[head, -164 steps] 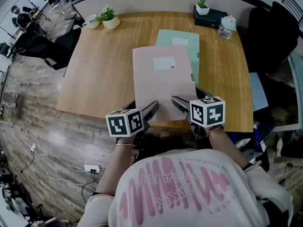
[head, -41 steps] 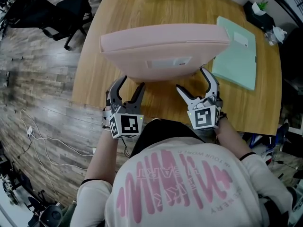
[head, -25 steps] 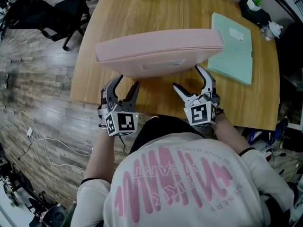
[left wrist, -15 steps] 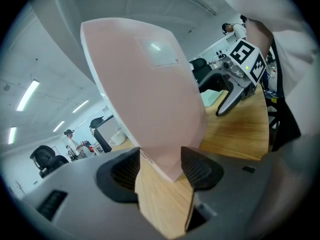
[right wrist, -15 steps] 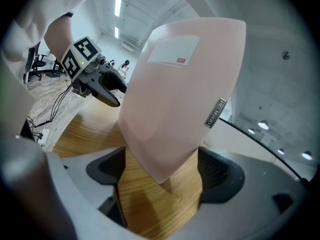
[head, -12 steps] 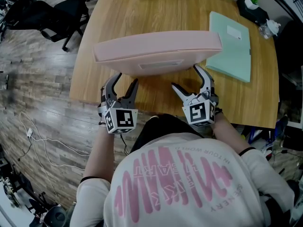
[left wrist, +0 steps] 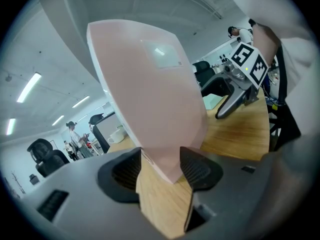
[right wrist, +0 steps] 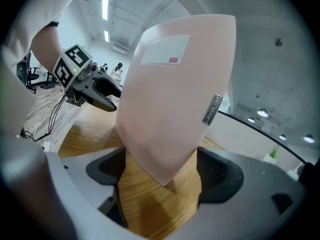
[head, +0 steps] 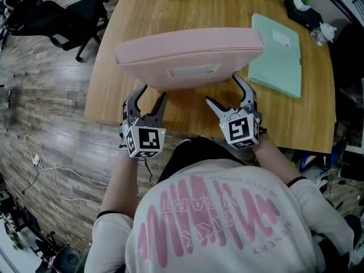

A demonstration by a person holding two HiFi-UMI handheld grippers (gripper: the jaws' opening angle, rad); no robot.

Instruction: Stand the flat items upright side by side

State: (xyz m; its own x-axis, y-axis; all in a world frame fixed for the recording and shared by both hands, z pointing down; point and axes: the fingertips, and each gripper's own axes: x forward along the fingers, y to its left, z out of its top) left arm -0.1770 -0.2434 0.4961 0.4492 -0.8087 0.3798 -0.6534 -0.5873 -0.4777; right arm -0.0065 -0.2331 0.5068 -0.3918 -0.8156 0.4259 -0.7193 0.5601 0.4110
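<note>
**Pink folder up on its long edge, green one flat to my right**

The pink folder [head: 190, 56] stands on its long edge straight ahead of me, close to the near edge of the worktop [head: 170, 4]. Its long axis runs from left to right and its labelled face is turned toward me. I have one lower corner in each claw.

My left claw [head: 151, 94] is about half open, with the folder's thickness filling the gap. Its jaws have just been closing on that corner, and both pads look pressed against the covers. My right claw [head: 223, 90] is set about as wide on the other corner, and its pads also look to bear on both faces. I cannot tell whether the bottom edge rests fully on the wood or hangs just above it.

The green folder [head: 278, 53] lies flat on the worktop, to the right of the pink one and partly beyond it. Its long axis runs away from me, roughly crosswise to the pink folder. My right claw is clearly the nearer one to it. I judge the pink folder must stand by itself before that claw can let go and reach for the green one.
</note>
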